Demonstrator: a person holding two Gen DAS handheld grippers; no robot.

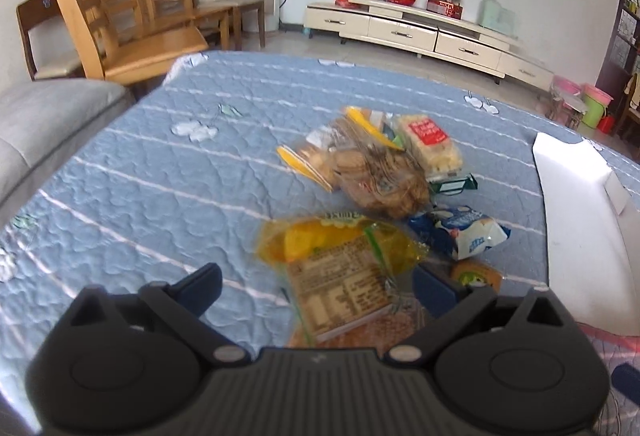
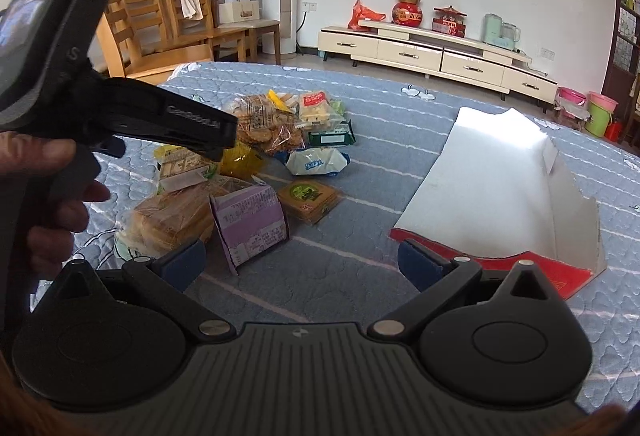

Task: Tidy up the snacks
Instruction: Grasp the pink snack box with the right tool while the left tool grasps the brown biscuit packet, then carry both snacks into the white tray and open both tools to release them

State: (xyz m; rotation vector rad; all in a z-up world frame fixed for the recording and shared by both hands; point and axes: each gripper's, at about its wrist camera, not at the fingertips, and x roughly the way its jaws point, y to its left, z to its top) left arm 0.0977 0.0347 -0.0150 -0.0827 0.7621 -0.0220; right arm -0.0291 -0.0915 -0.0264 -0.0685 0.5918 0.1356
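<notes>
Snacks (image 2: pixel 256 164) lie heaped on our quilted blue table (image 2: pixel 340 276), left of the white box (image 2: pixel 492 196). Our left gripper (image 1: pixel 316 290) has fingers spread around a yellow packet (image 1: pixel 340 260), not pinching; our right gripper's (image 2: pixel 302 260) fingers are spread, holding nothing

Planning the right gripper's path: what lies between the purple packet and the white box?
Only bare blue quilt between the purple packet and the white box, seen in the right wrist view.
</notes>
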